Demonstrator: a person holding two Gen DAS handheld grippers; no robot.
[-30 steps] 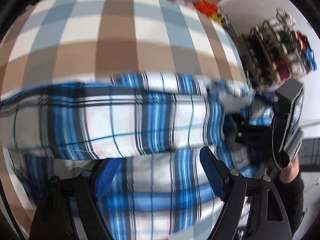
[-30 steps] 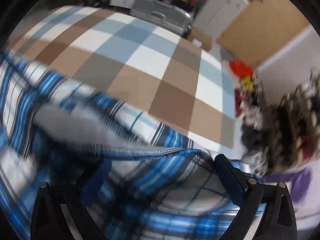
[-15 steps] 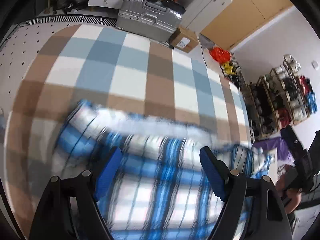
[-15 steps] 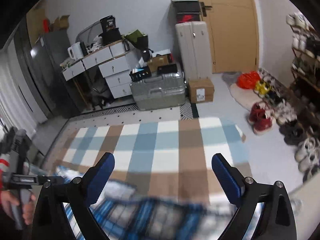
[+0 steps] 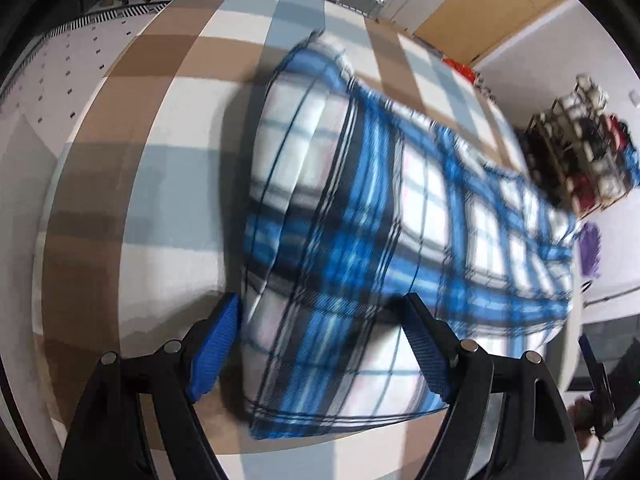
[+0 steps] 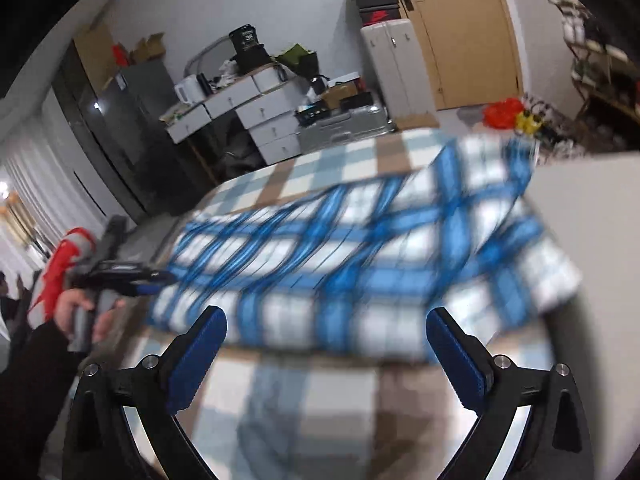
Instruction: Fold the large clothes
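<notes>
A blue and white plaid garment (image 5: 360, 220) lies folded in a long band on a brown, blue and white checked cloth (image 5: 160, 180). My left gripper (image 5: 322, 344) hangs open over the garment's near end, its blue pads apart on either side of the fabric and not pressing it. In the right wrist view the same garment (image 6: 360, 260) is blurred and stretches across the checked cloth (image 6: 312, 400). My right gripper (image 6: 326, 360) is open short of the garment's near edge, with nothing between its fingers. The left gripper (image 6: 132, 276), held in a hand (image 6: 76, 312), shows at the garment's far left end.
Beyond the cloth stand a silver suitcase (image 6: 340, 128), white drawers (image 6: 256, 108), a tall white cabinet (image 6: 396, 64) and a wooden door (image 6: 460, 32). A shoe rack (image 5: 584, 152) lines the right wall. A red bag (image 6: 502, 114) lies on the floor.
The right gripper, which had the garment's edge between its fingers, has pulled back and risen, now empty. The left gripper slid sideways to the garment's end. The garment now lies folded.
</notes>
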